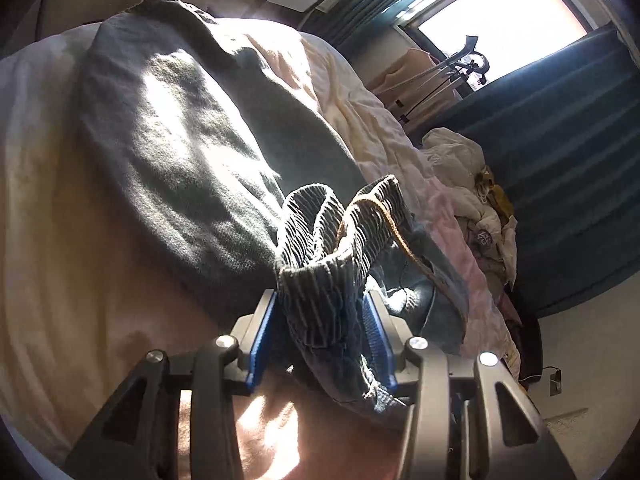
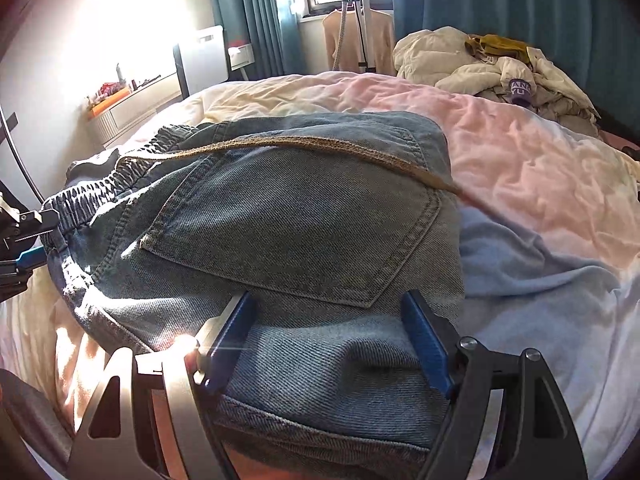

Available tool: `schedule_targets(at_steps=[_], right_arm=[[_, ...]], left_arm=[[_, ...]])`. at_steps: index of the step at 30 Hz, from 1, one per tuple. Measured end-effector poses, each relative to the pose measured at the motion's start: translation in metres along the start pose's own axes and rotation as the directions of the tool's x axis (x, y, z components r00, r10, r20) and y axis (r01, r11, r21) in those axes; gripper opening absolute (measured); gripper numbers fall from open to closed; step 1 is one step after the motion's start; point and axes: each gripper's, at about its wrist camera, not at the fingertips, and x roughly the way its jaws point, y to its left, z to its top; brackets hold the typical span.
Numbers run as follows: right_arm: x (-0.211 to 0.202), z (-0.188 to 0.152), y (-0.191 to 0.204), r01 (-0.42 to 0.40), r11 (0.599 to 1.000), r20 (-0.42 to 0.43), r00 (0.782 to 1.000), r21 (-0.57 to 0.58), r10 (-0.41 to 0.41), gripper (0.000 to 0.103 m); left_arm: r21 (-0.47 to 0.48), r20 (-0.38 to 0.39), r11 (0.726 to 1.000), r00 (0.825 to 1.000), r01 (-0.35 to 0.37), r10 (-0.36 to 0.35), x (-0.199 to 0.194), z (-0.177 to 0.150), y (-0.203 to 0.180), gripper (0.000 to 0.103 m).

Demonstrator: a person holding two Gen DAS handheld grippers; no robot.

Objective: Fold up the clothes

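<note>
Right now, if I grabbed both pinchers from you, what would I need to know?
Left gripper: the elastic waistband of the jeans sits bunched between its pads; whether they pinch it, I cannot tell.
Right gripper: open, above the jeans below the back pocket, holding nothing.
The jeans lie on the bed, apparently folded once, a frayed hem across the seat.
Left to do: finish folding them, then the pile of clothes at the bed's far side.
</note>
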Motion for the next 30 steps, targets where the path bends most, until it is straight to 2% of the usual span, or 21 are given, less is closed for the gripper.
schedule_targets(at_steps=[2,6,7,9,10,11,14,17,20,23,25,27,30], right_arm=[[-0.001,0.0,0.0,0.0,1.0,0.0,1.0,-0.001,0.0,0.077],[-0.004,-0.002,0.0,-0.002,1.0,0.002,1.0,-0.001,0.002,0.077],[-0.005,-0.002,0.0,-0.003,1.0,0.003,1.0,-0.001,0.003,0.077],[-0.006,-0.002,0.001,-0.003,1.0,0.002,1.0,0.0,0.003,0.077],[-0.005,-0.001,0.001,0.0,1.0,0.002,1.0,0.001,0.0,0.077],[-0.005,-0.001,0.001,0.002,1.0,0.001,1.0,0.001,-0.002,0.077],[-0.005,-0.002,0.002,0.005,1.0,0.001,1.0,0.001,-0.005,0.077],[-0.005,-0.002,0.002,0.004,1.0,0.001,1.0,0.003,-0.004,0.077],[-0.004,-0.003,0.003,0.009,1.0,0.002,1.0,0.003,-0.009,0.077],[-0.003,-0.003,0.004,0.015,1.0,0.005,1.0,0.002,-0.015,0.077],[-0.001,-0.004,0.005,0.016,1.0,0.007,1.0,0.001,-0.016,0.077],[0.0,-0.003,0.005,0.016,1.0,0.009,1.0,0.0,-0.016,0.077],[0.001,-0.003,0.005,0.014,1.0,0.01,1.0,0.002,-0.014,0.077]], left_arm=[[-0.029,0.03,0.999,0.999,0.039,-0.038,-0.015,0.005,0.005,0.061],[-0.181,0.026,0.973,0.99,0.14,-0.138,-0.03,0.021,0.036,0.062],[-0.239,0.02,0.958,0.988,0.156,-0.156,-0.03,0.026,0.048,0.062],[-0.366,0.014,0.912,0.98,0.188,-0.197,-0.026,0.034,0.077,0.065],[-0.426,0.014,0.884,0.978,0.192,-0.206,-0.023,0.037,0.091,0.068],[-0.474,0.022,0.859,0.978,0.192,-0.207,-0.021,0.039,0.104,0.075],[-0.554,0.037,0.809,0.977,0.194,-0.209,-0.01,0.046,0.129,0.078],[-0.602,0.028,0.771,0.97,0.21,-0.242,0.011,0.053,0.139,0.078],[-0.611,0.018,0.769,0.975,0.186,-0.222,0.029,0.063,0.143,0.078],[-0.601,0.047,0.776,0.977,0.194,-0.208,0.04,0.079,0.147,0.078],[-0.606,0.102,0.759,0.97,0.237,-0.222,0.044,0.088,0.152,0.078],[-0.603,0.156,0.741,0.955,0.294,-0.252,0.048,0.097,0.156,0.078],[-0.583,0.225,0.74,0.942,0.335,-0.249,0.049,0.11,0.161,0.078]])
